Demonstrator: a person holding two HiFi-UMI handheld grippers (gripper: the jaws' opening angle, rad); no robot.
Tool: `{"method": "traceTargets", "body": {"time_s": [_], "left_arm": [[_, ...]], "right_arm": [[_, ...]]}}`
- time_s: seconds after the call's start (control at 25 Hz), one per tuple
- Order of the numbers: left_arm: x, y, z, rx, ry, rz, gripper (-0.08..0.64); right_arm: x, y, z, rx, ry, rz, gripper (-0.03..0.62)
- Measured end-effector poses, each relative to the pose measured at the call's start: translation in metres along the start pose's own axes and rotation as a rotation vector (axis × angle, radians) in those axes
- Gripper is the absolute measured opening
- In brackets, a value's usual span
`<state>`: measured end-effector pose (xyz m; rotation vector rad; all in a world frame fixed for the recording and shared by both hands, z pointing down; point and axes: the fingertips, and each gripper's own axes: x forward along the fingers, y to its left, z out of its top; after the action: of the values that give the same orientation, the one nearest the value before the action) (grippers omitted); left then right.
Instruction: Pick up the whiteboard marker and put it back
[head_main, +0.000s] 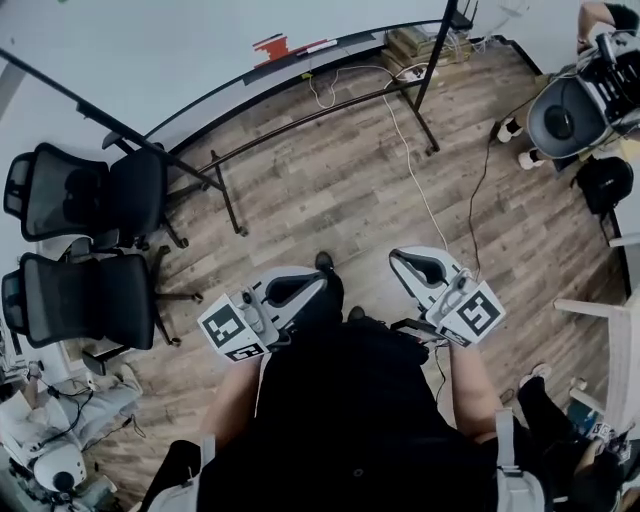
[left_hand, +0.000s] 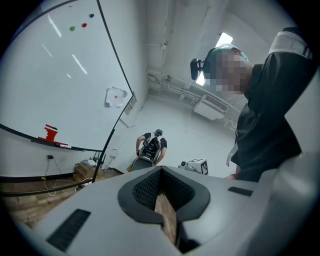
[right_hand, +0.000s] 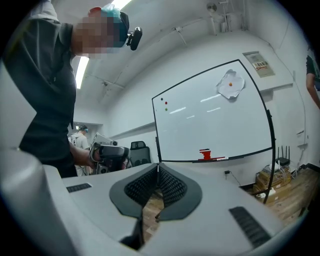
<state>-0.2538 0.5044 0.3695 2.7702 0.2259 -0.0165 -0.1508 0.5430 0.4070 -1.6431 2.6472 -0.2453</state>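
Observation:
The whiteboard marker (head_main: 320, 46) lies on the whiteboard's tray (head_main: 230, 85) beside a red eraser (head_main: 270, 45), far ahead of me. The right gripper view shows the same marker (right_hand: 220, 158) next to the eraser (right_hand: 205, 153), and the left gripper view shows the marker (left_hand: 63, 145) too. My left gripper (head_main: 321, 281) and right gripper (head_main: 396, 257) are held close to the body, pointing level across the wooden floor. Both are shut with nothing between the jaws. Seen from its own camera, the left gripper (left_hand: 161, 171) has its tips together, as does the right gripper (right_hand: 158, 167).
Two black office chairs (head_main: 90, 190) (head_main: 85, 300) stand at the left. The whiteboard's stand legs (head_main: 228, 200) and a white cable (head_main: 410, 170) cross the floor ahead. Boxes (head_main: 415, 45) sit under the board. Another person (head_main: 585, 100) with equipment is at the far right.

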Motion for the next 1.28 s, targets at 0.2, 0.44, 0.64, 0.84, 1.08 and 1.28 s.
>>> {"method": "traceTargets", "body": {"time_s": [0.2, 0.44, 0.64, 0.84, 1.08, 1.28], "left_arm": [[0.019, 0.044, 0.024, 0.002, -0.041, -0.030, 0.011], [0.021, 0.107, 0.054, -0.016, -0.047, -0.052, 0.011], [0.018, 0.153, 0.069, -0.043, -0.054, -0.073, 0.011], [0.019, 0.187, 0.079, -0.072, -0.060, -0.119, 0.011], [0.021, 0.225, 0.078, -0.103, -0.073, -0.131, 0.012], [0.027, 0.248, 0.072, -0.136, -0.059, -0.113, 0.011]], "right_arm": [[0.032, -0.026, 0.008, -0.001, 0.042, 0.027, 0.021], [0.091, -0.068, 0.033, -0.017, 0.038, 0.015, 0.020], [0.137, -0.090, 0.038, -0.027, 0.066, 0.018, 0.020], [0.178, -0.110, 0.046, -0.047, 0.099, -0.004, 0.020], [0.206, -0.125, 0.043, -0.055, 0.136, -0.004, 0.020], [0.220, -0.142, 0.032, -0.020, 0.153, 0.010, 0.020]]}}
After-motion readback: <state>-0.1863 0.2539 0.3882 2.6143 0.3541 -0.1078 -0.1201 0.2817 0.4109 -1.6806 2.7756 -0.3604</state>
